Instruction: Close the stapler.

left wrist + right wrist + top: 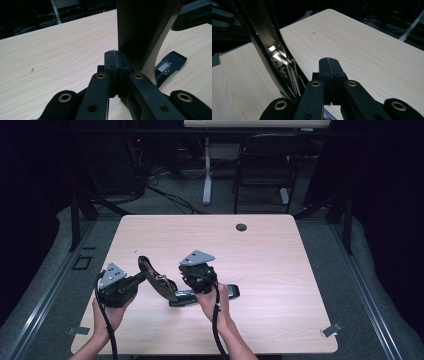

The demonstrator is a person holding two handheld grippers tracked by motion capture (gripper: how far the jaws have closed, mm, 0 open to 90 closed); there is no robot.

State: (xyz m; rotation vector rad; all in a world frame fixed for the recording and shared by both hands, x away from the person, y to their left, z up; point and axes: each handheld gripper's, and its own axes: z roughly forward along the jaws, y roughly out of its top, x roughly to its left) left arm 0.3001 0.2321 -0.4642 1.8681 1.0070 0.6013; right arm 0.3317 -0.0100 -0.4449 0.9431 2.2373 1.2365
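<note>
Standing on grey carpet, wooden table (pixel 280 270) bears open stapler (pixel 165 287); both grippers' fingers together, gripping nothing.

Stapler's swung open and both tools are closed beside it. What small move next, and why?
Probably open the left tool a little and set it around the raised arm of the stapler. Both tools look shut with nothing between the jaws; the right tool sits at the base, so the open arm appears ungripped.
</note>
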